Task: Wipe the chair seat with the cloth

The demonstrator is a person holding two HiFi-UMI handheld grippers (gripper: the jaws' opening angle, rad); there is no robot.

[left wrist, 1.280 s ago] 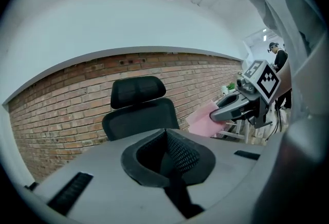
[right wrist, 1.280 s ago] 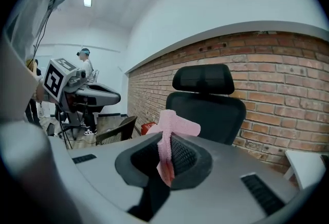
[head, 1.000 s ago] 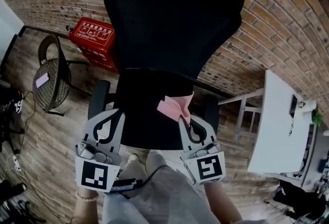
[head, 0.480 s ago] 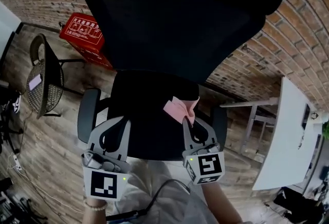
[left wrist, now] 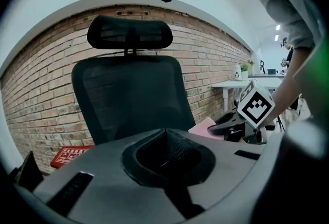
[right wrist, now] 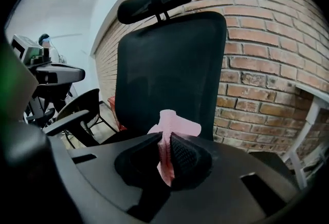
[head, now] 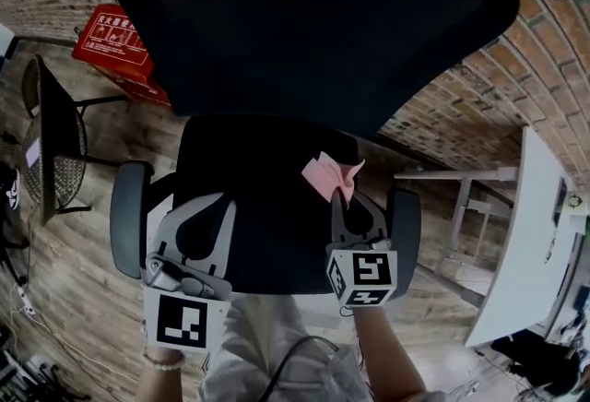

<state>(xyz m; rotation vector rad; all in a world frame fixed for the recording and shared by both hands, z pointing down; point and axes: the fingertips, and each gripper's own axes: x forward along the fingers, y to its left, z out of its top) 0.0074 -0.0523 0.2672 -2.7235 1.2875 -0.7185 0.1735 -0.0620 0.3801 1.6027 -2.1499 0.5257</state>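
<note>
Pink cloth [head: 330,175] held over black chair seat [head: 267,206]
The crumpled cloth stands pinched in the right tool [head: 345,199], above the right rear part of the flat, dark seat.

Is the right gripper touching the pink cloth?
Touching. The right gripper view shows the right gripper with its jaws pressed together on a fold of the pink cloth, which sticks up above them.
</note>
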